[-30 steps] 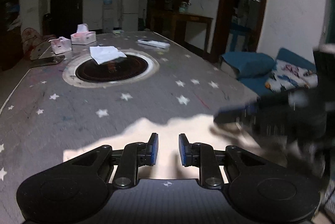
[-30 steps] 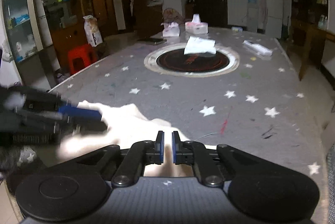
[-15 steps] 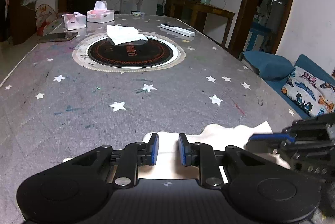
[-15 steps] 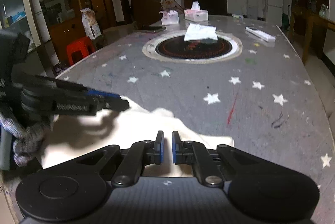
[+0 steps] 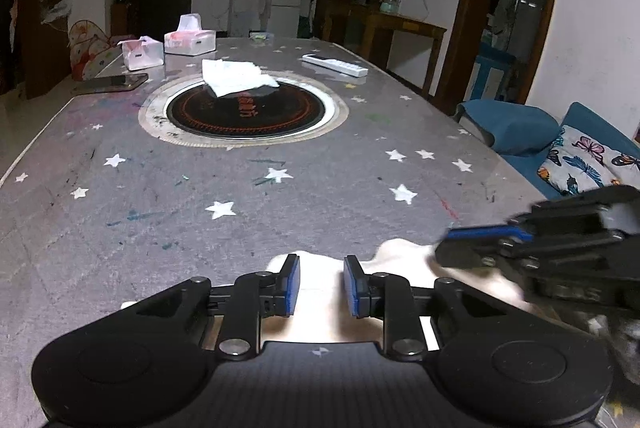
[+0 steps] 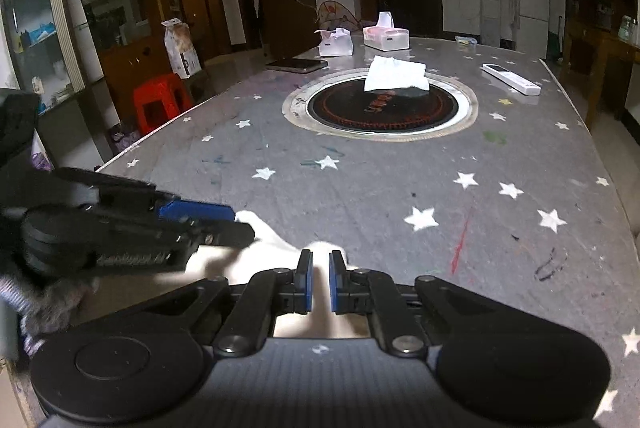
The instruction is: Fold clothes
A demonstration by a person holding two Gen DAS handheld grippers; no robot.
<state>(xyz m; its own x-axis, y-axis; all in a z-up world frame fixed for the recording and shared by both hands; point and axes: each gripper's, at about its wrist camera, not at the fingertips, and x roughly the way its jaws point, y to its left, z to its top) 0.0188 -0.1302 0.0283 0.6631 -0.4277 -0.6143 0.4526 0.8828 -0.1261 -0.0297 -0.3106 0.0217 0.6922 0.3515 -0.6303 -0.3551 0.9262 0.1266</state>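
A cream garment (image 5: pixel 320 300) lies bunched on the grey star-patterned table (image 5: pixel 200 196) at its near edge. My left gripper (image 5: pixel 318 268) is closed on a thick fold of it, and cloth fills the gap between the blue pads. My right gripper (image 6: pixel 320 264) holds the same garment (image 6: pixel 276 248) with its pads nearly together. Each gripper shows in the other's view: the right gripper (image 5: pixel 452 248) comes in from the right, and the left gripper (image 6: pixel 244 226) from the left, both tips at the cloth. Most of the garment is hidden under the gripper bodies.
A round black hotplate (image 5: pixel 280 112) set into the table carries a white cloth (image 5: pixel 236 78). Behind it are two tissue boxes (image 5: pixel 190 40), a phone (image 5: pixel 112 82) and a remote (image 5: pixel 334 64). A blue sofa (image 5: pixel 516 126) is right of the table, a red stool (image 6: pixel 158 100) left.
The garment has drawn back toward the near edge and bunched up, with less of it spread ahead of the fingers. The two grippers have come closer together over it.
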